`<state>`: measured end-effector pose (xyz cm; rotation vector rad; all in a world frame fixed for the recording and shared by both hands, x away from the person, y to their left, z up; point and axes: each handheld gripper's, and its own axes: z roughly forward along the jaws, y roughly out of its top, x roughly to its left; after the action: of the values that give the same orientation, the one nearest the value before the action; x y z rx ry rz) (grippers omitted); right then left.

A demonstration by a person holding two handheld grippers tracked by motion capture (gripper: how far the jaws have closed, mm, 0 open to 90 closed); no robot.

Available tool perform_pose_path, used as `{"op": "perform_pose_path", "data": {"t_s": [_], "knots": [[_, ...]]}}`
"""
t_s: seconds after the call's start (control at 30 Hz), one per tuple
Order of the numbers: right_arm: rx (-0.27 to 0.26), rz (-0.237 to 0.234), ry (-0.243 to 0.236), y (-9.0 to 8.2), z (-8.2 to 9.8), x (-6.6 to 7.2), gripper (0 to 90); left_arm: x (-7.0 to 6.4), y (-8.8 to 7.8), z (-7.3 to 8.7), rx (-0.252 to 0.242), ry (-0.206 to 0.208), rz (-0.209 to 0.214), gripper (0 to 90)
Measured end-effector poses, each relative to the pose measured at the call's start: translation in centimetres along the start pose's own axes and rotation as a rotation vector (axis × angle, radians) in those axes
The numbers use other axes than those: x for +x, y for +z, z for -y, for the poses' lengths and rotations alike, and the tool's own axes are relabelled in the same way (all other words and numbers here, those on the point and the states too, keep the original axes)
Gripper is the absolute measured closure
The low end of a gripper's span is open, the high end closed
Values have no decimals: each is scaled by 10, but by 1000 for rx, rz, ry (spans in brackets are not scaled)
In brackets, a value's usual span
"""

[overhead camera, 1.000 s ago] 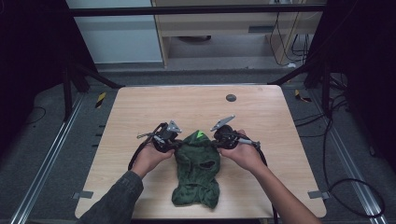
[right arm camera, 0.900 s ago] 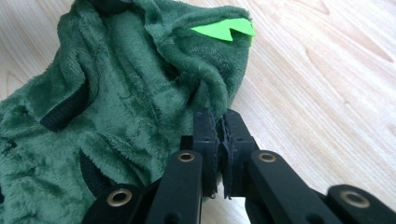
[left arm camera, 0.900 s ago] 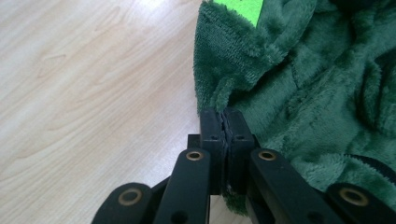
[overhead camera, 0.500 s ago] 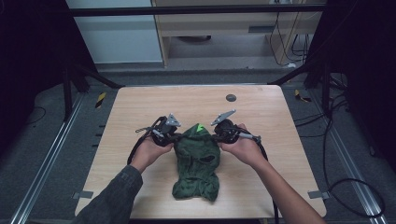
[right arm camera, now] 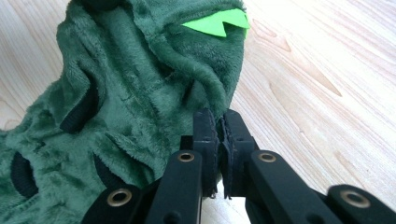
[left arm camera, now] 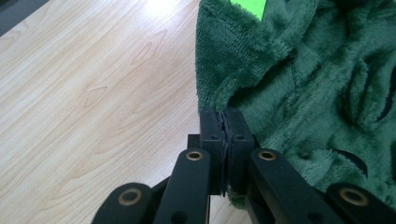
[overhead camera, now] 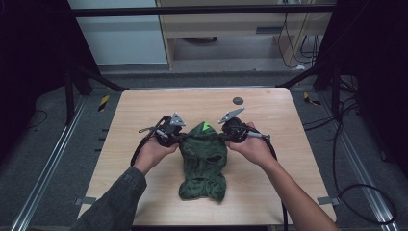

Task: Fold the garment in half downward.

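Green plush — a small fleecy garment (overhead camera: 203,159) with a bright green patch (overhead camera: 207,127) near its top — lay at the middle of the frame on the pale wooden table (overhead camera: 288,120). The left gripper (overhead camera: 177,138) pinched the cloth's left edge, its jaws pressed together on a fold of the fleece; the right gripper (overhead camera: 225,136) did likewise on the right edge, just under the patch. It looked like the spreading step, both top corners taken up and the fabric drawn between them. The next move, I'd judge, called for an even pull or lift — both hands together — so neither thin fold slipped free.
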<state>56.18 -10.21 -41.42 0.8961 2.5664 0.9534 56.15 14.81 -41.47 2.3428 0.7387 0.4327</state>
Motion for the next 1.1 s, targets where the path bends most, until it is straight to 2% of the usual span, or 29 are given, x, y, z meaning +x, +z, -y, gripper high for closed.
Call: {"op": "perform_pose_path", "data": {"t_s": [0.37,0.63,0.8,1.1], "knots": [[-14,11,-12,-5,-5,-2,859,3,-5,-4,-6,8,-9,884],[-12,8,-20,-8,-10,-4,859,4,-8,-7,-3,16,-9,883],[0,10,-37,-10,-12,-4,857,4,-9,-10,19,41,-10,883],[8,19,-59,-13,-18,-5,854,4,-11,-13,12,47,-17,883]]}}
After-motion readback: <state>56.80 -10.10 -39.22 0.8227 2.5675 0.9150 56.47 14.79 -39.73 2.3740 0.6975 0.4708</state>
